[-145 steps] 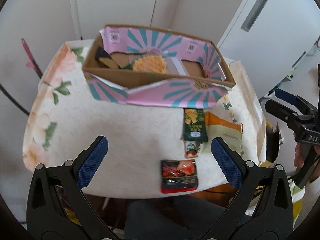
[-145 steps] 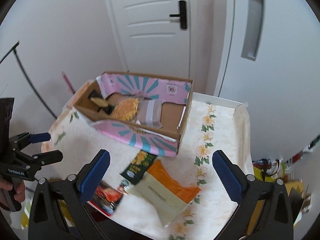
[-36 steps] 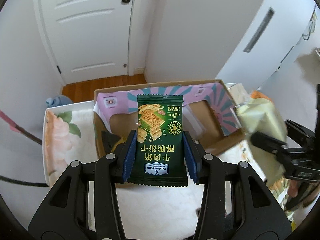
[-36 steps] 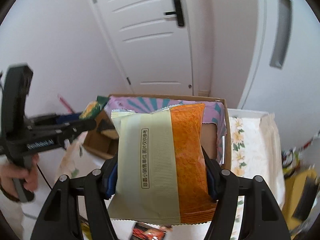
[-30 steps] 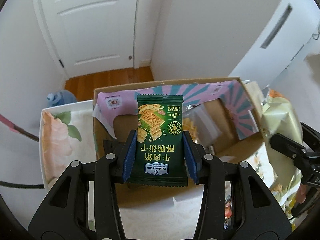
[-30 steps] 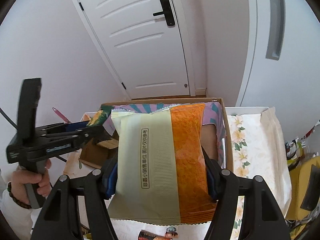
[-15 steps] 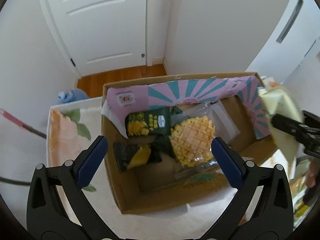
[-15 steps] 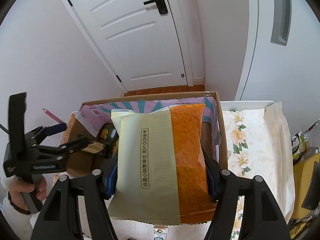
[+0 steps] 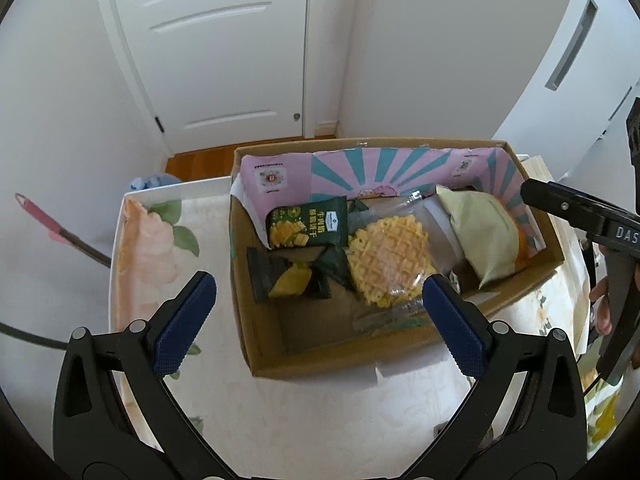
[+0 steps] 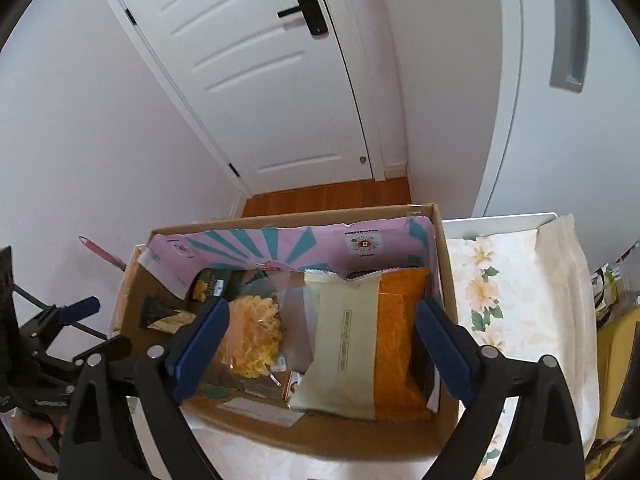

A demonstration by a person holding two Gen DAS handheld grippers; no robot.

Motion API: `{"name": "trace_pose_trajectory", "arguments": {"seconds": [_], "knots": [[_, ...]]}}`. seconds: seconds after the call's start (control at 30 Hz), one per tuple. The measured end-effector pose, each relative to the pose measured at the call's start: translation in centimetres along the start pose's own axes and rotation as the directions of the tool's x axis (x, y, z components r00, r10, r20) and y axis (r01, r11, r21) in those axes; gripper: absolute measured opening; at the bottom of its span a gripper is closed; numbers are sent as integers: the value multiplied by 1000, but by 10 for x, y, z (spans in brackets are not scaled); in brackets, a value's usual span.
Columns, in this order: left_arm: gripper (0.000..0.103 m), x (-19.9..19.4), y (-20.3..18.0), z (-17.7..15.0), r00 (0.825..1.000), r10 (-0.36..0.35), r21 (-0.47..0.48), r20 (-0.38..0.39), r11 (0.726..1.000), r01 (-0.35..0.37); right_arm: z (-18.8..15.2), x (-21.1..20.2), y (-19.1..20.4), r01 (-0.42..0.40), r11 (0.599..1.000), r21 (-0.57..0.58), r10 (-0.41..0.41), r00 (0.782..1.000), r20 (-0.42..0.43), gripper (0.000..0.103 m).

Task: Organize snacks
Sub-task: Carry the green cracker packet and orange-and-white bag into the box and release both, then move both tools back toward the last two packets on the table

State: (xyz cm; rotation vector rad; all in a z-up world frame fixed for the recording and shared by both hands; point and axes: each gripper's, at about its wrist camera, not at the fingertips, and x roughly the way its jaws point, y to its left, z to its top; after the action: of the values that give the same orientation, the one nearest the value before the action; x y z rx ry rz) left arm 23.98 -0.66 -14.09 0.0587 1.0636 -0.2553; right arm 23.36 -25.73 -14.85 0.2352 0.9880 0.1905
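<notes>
An open cardboard box point(image 9: 264, 354) with pink and teal flaps stands on the flowered table; it also shows in the right wrist view point(image 10: 444, 264). Inside lie a green cracker packet point(image 9: 306, 226), a wrapped yellow waffle point(image 9: 388, 264), a dark packet point(image 9: 276, 282) and a cream and orange bag point(image 10: 360, 340). The bag rests at the box's right end point(image 9: 486, 240). My left gripper point(image 9: 318, 318) is open and empty above the box's near side. My right gripper point(image 10: 320, 346) is open, its pads either side of the bag, just above it.
A flowered cloth point(image 9: 148, 248) covers the white table point(image 10: 520, 276). A white door point(image 10: 256, 80) and wood floor lie behind. A pink-tipped rod point(image 9: 52, 226) leans at the left. A yellow object point(image 10: 616, 356) stands off the table's right edge.
My right gripper has opened and let the cream and orange bag drop into the box's right end. My left gripper, open since half a second ago, has pulled back slightly.
</notes>
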Motion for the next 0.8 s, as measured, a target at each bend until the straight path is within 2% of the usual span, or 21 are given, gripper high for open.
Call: {"name": "trace_pose_trajectory", "arguments": {"seconds": [0.43,0.8], "knots": [[103,-50,-17,-26,998,-16,50,64,999,12,-31,-65,13,14,1000,-23,-12,997,73,93],[103,-68,-46,-62,995,-71,54,66,996,67,-77,-126,23,136,986,-95,-129,988,81,93]]}}
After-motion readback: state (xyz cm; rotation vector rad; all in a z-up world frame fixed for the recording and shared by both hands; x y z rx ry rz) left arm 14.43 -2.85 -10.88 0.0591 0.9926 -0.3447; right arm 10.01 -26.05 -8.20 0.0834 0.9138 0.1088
